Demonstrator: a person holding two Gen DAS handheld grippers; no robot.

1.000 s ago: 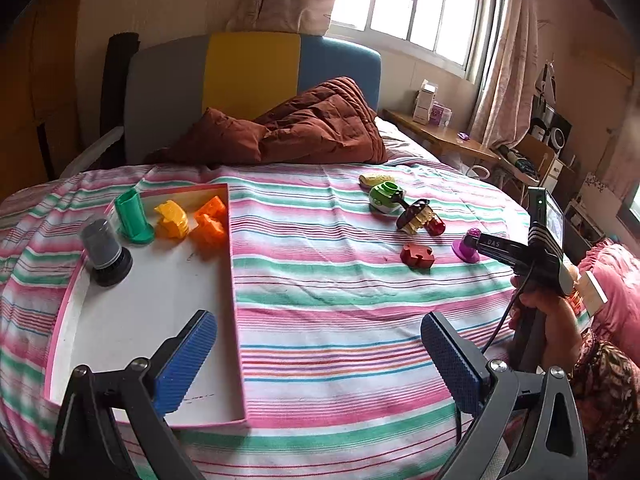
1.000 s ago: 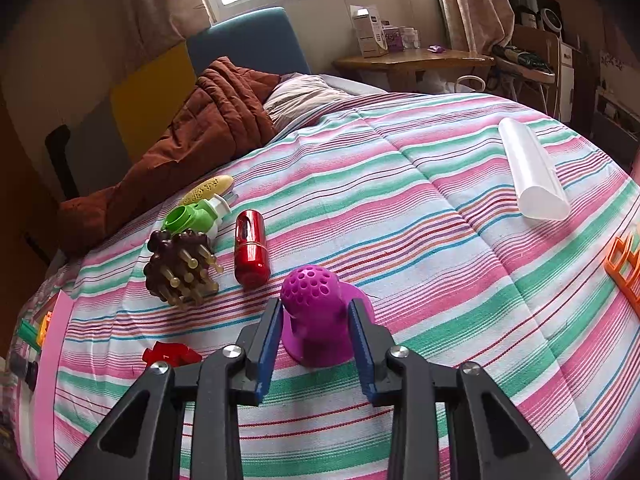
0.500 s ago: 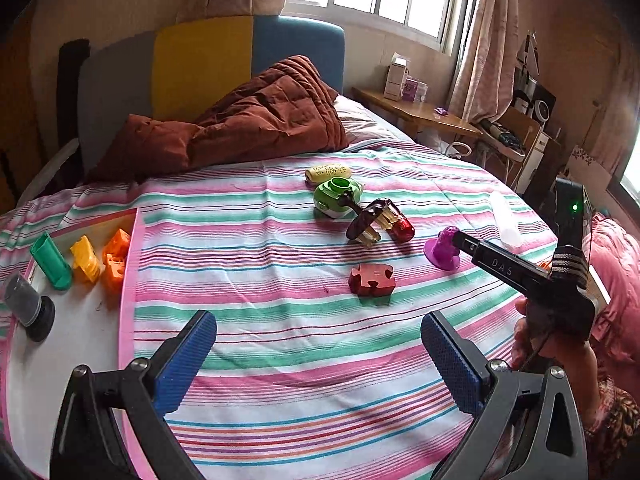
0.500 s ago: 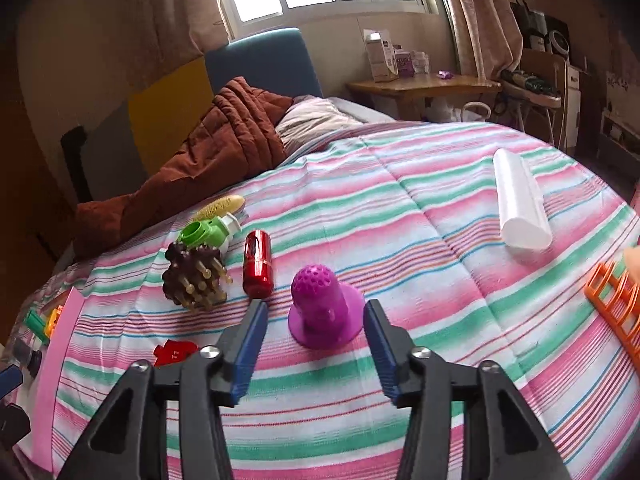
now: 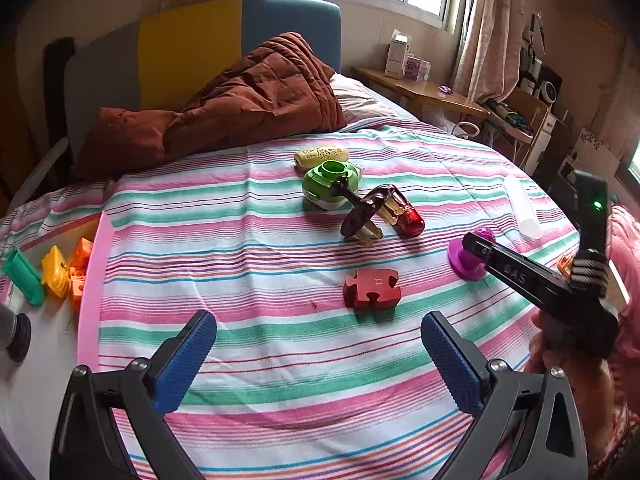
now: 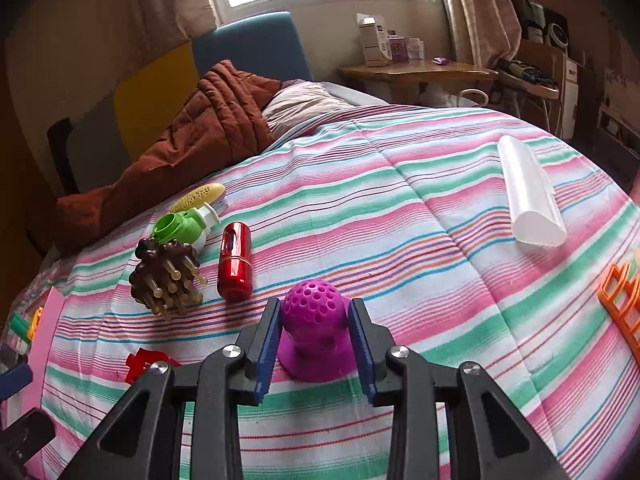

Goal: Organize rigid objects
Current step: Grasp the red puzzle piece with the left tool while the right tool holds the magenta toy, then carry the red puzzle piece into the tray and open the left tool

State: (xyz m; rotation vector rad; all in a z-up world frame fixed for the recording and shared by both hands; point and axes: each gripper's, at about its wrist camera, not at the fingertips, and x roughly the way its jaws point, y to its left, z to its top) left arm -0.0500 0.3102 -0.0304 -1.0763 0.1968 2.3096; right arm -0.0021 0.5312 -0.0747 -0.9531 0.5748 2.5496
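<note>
A purple perforated dome toy [image 6: 314, 330] stands on the striped bedspread between the pads of my right gripper [image 6: 315, 334]; the pads sit close on both sides, and contact is unclear. It also shows in the left wrist view [image 5: 466, 258]. My left gripper [image 5: 318, 354] is open and empty, just short of a red puzzle piece [image 5: 373, 288]. A brown massage brush [image 6: 168, 278], a red cylinder [image 6: 235, 260], a green bottle [image 6: 182, 224] and a yellow oval piece [image 6: 200, 196] lie beyond. A pink-rimmed white tray [image 5: 90, 300] at the left holds green, yellow and orange pieces.
A white half-round tube [image 6: 530, 196] lies at the right of the bed, and an orange rack [image 6: 624, 300] at the right edge. A brown quilt [image 5: 224, 108] is heaped at the headboard. A wooden side table [image 6: 416, 70] stands past the bed.
My right gripper opened and drew back from the purple toy, then came forward and narrowed around it again. My left gripper swung right from the tray toward the red puzzle piece.
</note>
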